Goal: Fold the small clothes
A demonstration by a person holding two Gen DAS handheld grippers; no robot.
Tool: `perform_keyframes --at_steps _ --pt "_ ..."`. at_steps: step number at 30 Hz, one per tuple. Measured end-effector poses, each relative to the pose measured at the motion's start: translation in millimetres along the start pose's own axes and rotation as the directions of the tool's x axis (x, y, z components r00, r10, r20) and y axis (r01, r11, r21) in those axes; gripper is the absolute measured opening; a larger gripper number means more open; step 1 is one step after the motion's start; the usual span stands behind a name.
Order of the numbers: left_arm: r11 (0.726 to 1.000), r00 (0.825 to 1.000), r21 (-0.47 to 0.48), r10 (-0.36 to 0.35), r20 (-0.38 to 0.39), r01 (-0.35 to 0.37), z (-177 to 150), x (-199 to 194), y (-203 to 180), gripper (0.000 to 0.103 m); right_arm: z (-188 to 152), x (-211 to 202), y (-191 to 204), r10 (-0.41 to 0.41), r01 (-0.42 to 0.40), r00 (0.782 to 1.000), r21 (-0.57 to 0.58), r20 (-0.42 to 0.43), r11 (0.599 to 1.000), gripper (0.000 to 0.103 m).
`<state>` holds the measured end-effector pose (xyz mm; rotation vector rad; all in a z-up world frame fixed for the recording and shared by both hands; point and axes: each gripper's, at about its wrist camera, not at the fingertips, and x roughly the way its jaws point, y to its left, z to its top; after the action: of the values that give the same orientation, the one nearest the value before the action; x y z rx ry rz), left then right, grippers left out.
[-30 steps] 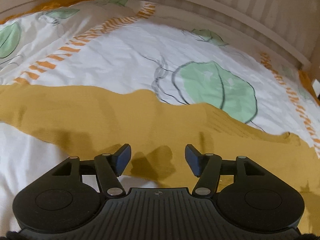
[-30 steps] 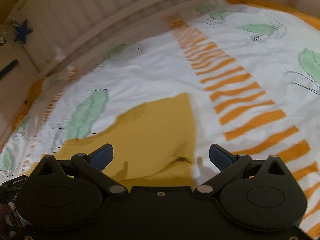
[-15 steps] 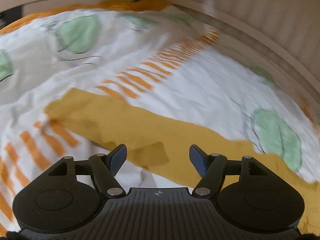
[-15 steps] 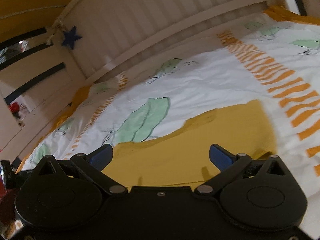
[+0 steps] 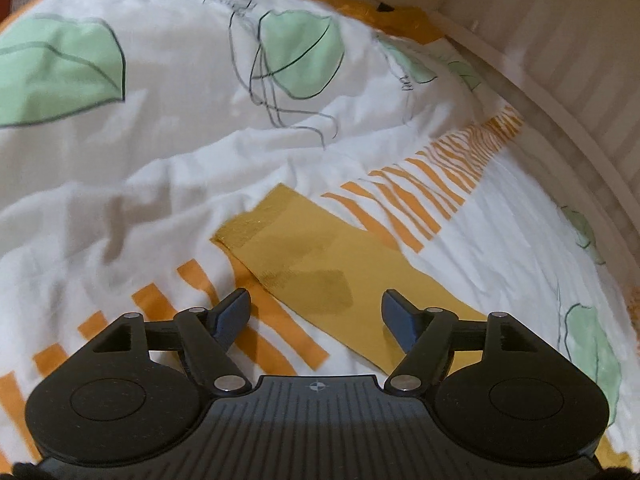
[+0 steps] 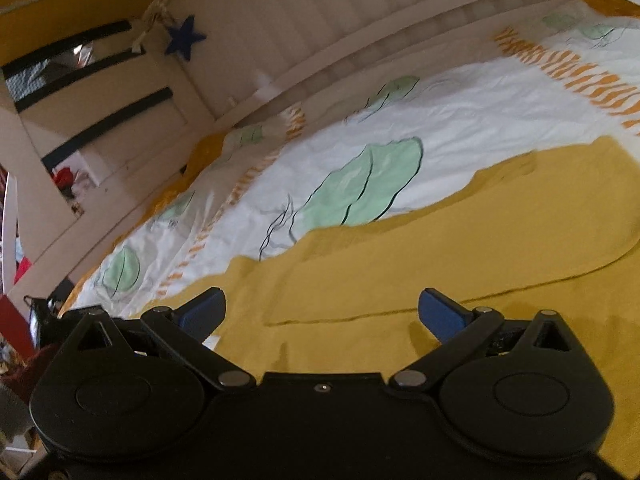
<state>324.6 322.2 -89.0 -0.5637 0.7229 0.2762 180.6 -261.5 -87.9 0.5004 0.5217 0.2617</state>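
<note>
A mustard-yellow garment lies flat on a white bedspread with green leaves and orange stripes. In the left wrist view one narrow end of the garment [image 5: 316, 256] stretches away from my left gripper [image 5: 316, 312], which is open and empty just above it. In the right wrist view the wide body of the garment [image 6: 460, 264] fills the foreground, with a seam line across it. My right gripper [image 6: 322, 312] is open and empty, hovering over the cloth.
The bedspread [image 5: 160, 184] is rumpled at the left. A pale slatted bed rail [image 6: 360, 24] runs along the far side, with a blue star [image 6: 185, 38] hanging on it. Furniture and clutter [image 6: 64, 176] stand beyond the bed's end.
Both grippers have swung to the left over the garment. The left view now shows the garment's narrow end instead of its long edge. Both stay open.
</note>
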Motion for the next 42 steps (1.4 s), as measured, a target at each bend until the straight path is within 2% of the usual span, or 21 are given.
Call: perform_keyframes --at_steps 7,10,11,12,14,19,24,28,34,38,42 --pt "0.995 0.997 -0.07 -0.07 0.023 0.071 5 23 8 0.076 -9 8 10 0.001 -0.003 0.999 -0.04 -0.042 0.999 0.103" --pt "0.995 0.996 -0.048 -0.081 0.023 0.083 6 29 3 0.075 -10 9 6 -0.006 0.005 0.999 -0.026 -0.052 1.0 0.103" --pt "0.996 0.996 -0.03 -0.084 0.029 0.085 6 29 0 0.07 -10 9 5 -0.011 0.01 0.998 -0.021 -0.054 1.0 0.103" --pt "0.996 0.995 -0.013 -0.089 0.044 0.089 5 27 -3 0.041 -10 8 2 -0.016 0.015 0.998 -0.018 -0.056 1.0 0.103" --pt "0.998 0.996 0.009 -0.062 0.058 0.062 3 25 -9 0.004 -9 7 0 -0.023 0.022 0.998 -0.016 -0.057 1.0 0.103" --pt "0.993 0.99 0.068 -0.105 0.099 0.099 -1 7 -35 0.003 -1 -2 -6 -0.034 0.033 0.998 -0.022 -0.053 0.999 0.103" --pt "0.974 0.974 0.14 -0.196 0.116 0.179 2 -30 -84 0.003 17 -12 -15 -0.088 0.085 0.994 -0.037 -0.069 0.996 0.103" --pt "0.939 0.95 0.219 -0.294 0.103 0.267 -3 -63 -136 0.003 32 -21 -26 -0.141 0.14 0.984 -0.017 -0.105 0.99 0.103" --pt "0.859 0.895 0.317 -0.441 0.061 0.402 -26 -106 -219 0.003 43 -40 -41 -0.188 0.191 0.972 0.007 -0.14 0.982 0.103" --pt "0.799 0.859 0.364 -0.511 -0.006 0.478 -57 -121 -275 0.003 48 -56 -57 -0.205 0.209 0.974 0.039 -0.092 0.977 0.103" --pt "0.739 0.817 0.384 -0.572 -0.078 0.554 -98 -122 -326 0.003 54 -66 -76 -0.248 0.251 0.967 0.058 -0.057 0.966 0.103"
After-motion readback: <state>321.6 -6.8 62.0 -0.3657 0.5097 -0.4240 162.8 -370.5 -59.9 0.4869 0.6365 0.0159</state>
